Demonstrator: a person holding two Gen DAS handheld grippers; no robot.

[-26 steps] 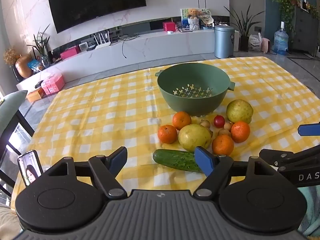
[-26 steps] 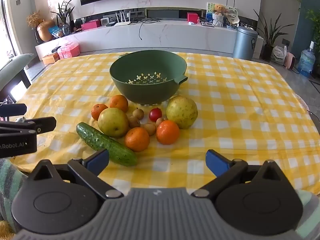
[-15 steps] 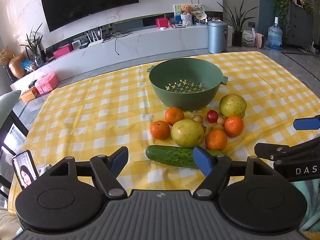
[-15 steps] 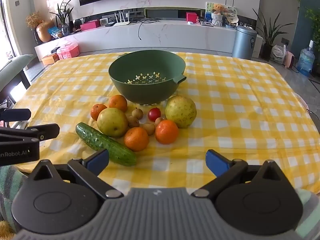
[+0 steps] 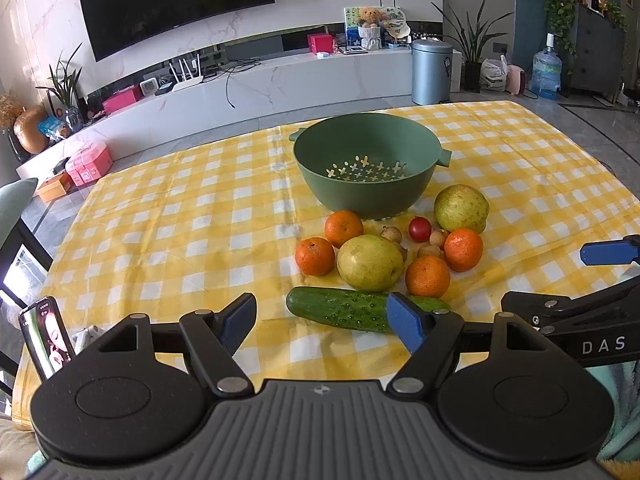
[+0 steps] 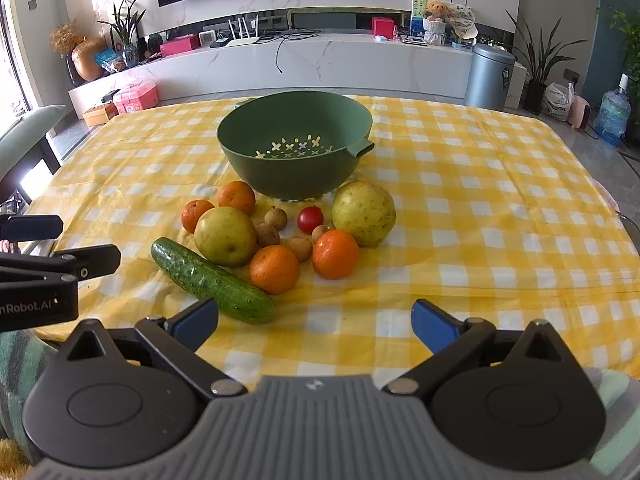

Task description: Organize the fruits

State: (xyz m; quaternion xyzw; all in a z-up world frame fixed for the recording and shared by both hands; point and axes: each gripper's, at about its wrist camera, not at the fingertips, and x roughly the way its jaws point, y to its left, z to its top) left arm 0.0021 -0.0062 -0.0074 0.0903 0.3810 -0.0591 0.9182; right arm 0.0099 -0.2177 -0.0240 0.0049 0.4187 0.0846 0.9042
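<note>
Fruits: four oranges (image 6: 274,269), two pears (image 6: 225,235), one cucumber (image 6: 212,280), both fingers spread, empty.

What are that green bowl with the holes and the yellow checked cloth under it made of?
The bowl looks like moulded plastic with a matte finish: even green colour, neat cross-shaped drain holes, a handle formed in one piece. The cloth seems a thin fabric or coated sheet; it shows creases and a slight sheen, so I cannot say which.

fruits (image 6: 280,236) cluster on the tablecloth (image 6: 480,208) just before the colander (image 6: 294,148); cucumber (image 6: 212,280) lies nearest, front-left.
</note>
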